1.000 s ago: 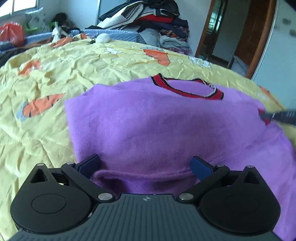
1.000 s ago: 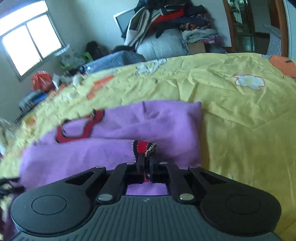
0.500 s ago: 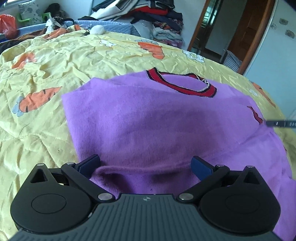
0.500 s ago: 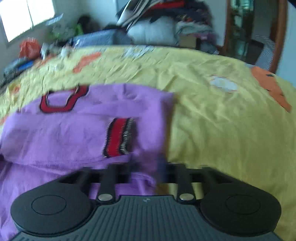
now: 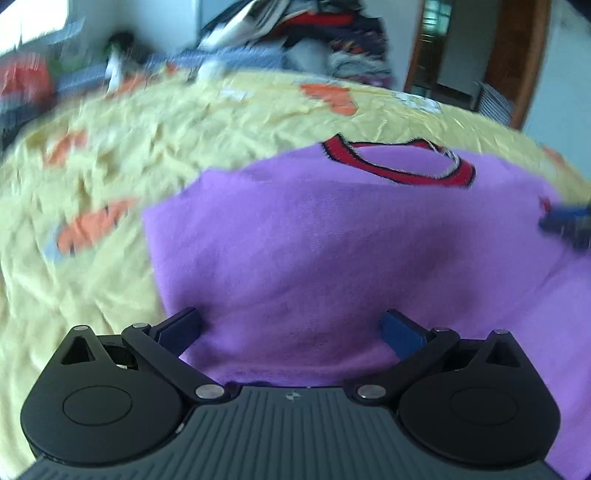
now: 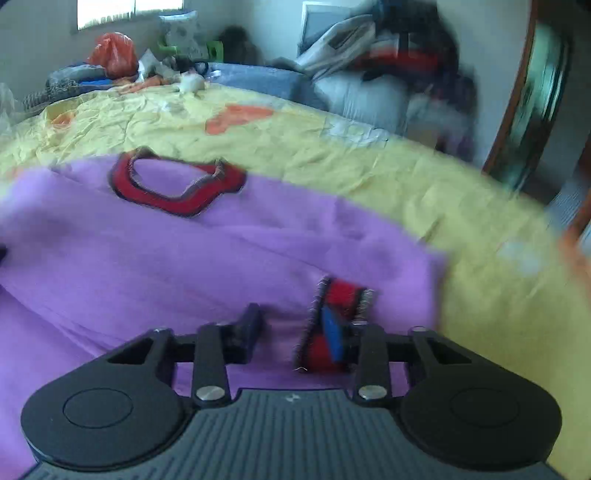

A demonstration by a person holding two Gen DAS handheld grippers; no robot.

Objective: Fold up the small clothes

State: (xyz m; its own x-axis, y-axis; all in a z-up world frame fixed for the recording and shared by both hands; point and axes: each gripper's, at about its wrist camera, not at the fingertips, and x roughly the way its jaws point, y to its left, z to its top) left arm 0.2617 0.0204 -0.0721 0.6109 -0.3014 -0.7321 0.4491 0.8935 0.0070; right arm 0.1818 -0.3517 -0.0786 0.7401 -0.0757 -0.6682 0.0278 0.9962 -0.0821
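A small purple sweater (image 5: 332,240) with a red and black collar (image 5: 399,166) lies on a yellow bedspread (image 5: 110,166). Its sides are folded inward. My left gripper (image 5: 291,328) is open, its fingers wide apart over the sweater's near edge. My right gripper (image 6: 291,325) is open over the folded sleeve; the red striped cuff (image 6: 340,302) lies by its right finger. The sweater (image 6: 221,251) and its collar (image 6: 173,184) also show in the right wrist view. The right gripper's tip shows at the right edge of the left wrist view (image 5: 569,221).
The yellow bedspread (image 6: 369,166) has orange carrot prints. A heap of clothes (image 5: 306,33) is piled at the far side of the bed. A wooden door frame (image 5: 517,62) stands at the right. Bags and clutter (image 6: 114,55) lie under the window.
My right gripper has opened and let go of the red striped sleeve cuff, which now lies folded on the sweater. My left gripper stays open and has shifted a little over the near edge.
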